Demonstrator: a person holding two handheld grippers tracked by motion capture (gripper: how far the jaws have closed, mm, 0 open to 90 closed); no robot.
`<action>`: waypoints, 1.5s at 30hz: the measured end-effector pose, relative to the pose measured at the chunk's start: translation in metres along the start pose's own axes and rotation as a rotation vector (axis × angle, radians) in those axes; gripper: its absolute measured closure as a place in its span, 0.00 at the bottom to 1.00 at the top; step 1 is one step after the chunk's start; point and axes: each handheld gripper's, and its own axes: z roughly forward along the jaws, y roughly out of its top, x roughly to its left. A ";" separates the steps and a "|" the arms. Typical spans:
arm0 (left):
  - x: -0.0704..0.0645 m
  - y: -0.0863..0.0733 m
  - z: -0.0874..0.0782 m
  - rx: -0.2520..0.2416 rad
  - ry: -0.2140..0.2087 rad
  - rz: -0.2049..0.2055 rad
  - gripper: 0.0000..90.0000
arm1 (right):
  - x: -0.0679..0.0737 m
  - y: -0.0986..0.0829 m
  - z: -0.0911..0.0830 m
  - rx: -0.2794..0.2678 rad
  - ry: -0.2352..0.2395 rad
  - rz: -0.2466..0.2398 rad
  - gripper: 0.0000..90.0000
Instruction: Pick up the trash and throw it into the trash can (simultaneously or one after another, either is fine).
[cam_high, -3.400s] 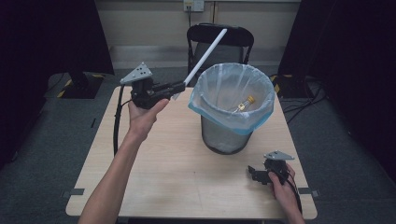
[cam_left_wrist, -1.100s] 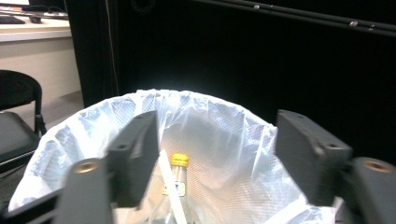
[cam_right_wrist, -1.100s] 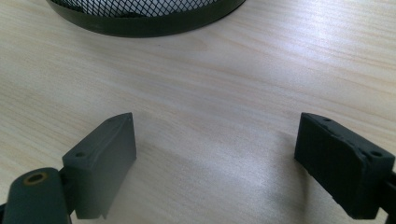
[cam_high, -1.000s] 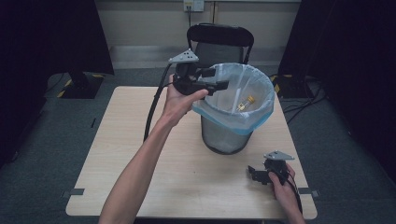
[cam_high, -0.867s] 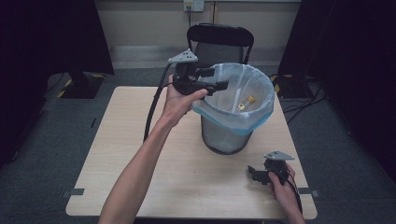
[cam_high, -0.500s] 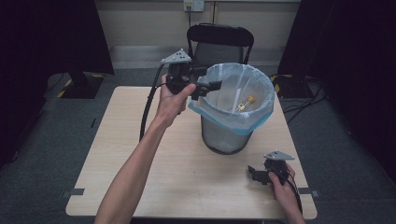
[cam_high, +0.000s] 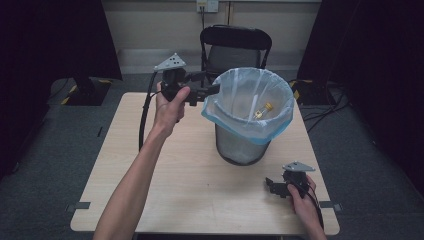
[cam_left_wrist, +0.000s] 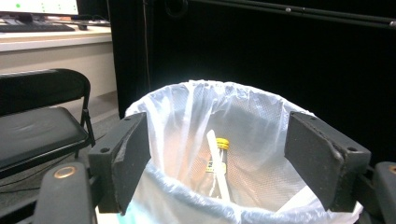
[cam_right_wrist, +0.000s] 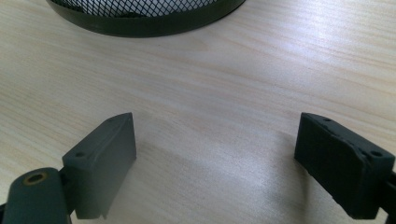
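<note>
Wooden surface (cam_high: 150, 165) under a mesh bin (cam_high: 245, 145), bag-lined. Left gripper (cam_high: 207, 91) raised just beside bin's rim, fingers (cam_left_wrist: 121, 158) spread, grasping nothing. Right gripper (cam_high: 271, 184) low on surface near bin's base, fingers (cam_right_wrist: 105, 158) released. Inside bin: white stick (cam_left_wrist: 217, 165), yellow-capped vial (cam_left_wrist: 221, 148).
</note>
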 end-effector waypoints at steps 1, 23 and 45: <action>0.001 0.000 -0.002 0.003 0.002 0.000 0.25 | 0.000 0.000 0.000 0.000 0.001 -0.001 0.13; 0.015 -0.025 -0.047 0.047 0.098 -0.018 0.24 | 0.000 0.000 0.000 0.000 0.001 -0.001 0.13; 0.030 -0.072 -0.079 0.106 0.204 -0.055 0.19 | 0.000 0.000 0.000 0.000 0.001 -0.001 0.13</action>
